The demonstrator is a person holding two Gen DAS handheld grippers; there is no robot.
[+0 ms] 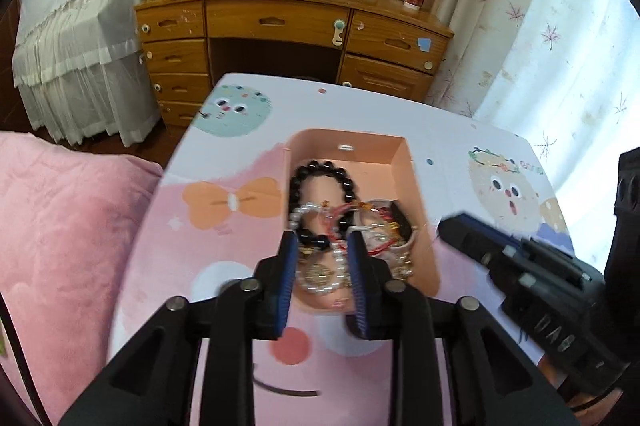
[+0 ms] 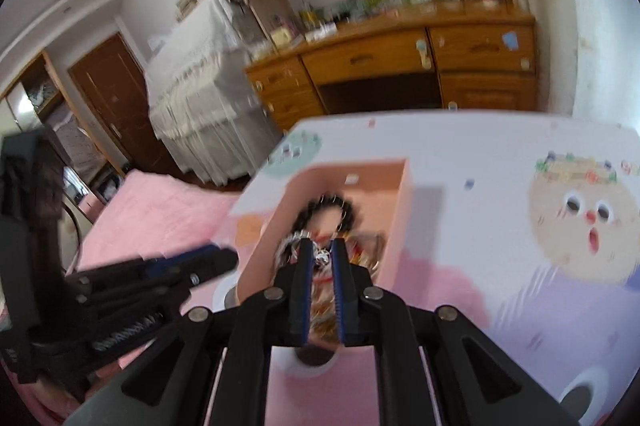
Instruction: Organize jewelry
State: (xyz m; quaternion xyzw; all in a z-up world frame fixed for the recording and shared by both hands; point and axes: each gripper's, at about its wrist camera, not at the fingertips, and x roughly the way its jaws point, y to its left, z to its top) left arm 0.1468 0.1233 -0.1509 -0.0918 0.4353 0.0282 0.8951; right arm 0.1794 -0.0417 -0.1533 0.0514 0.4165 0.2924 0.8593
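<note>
Left wrist view: a peach box (image 1: 400,161) near the middle of the table (image 1: 224,226), heaped with a black bead bracelet (image 1: 320,173), a clear bead bracelet (image 1: 316,284) and tangled red and gold pieces, so gathering looks mostly done; left gripper (image 1: 323,246) above the near end, slightly parted, no grip evident, right gripper (image 1: 472,238) by the box's right side. Right wrist view, blurred: right gripper (image 2: 322,250) narrowly parted over the pile, hold uncertain; sorting seemingly left.
</note>
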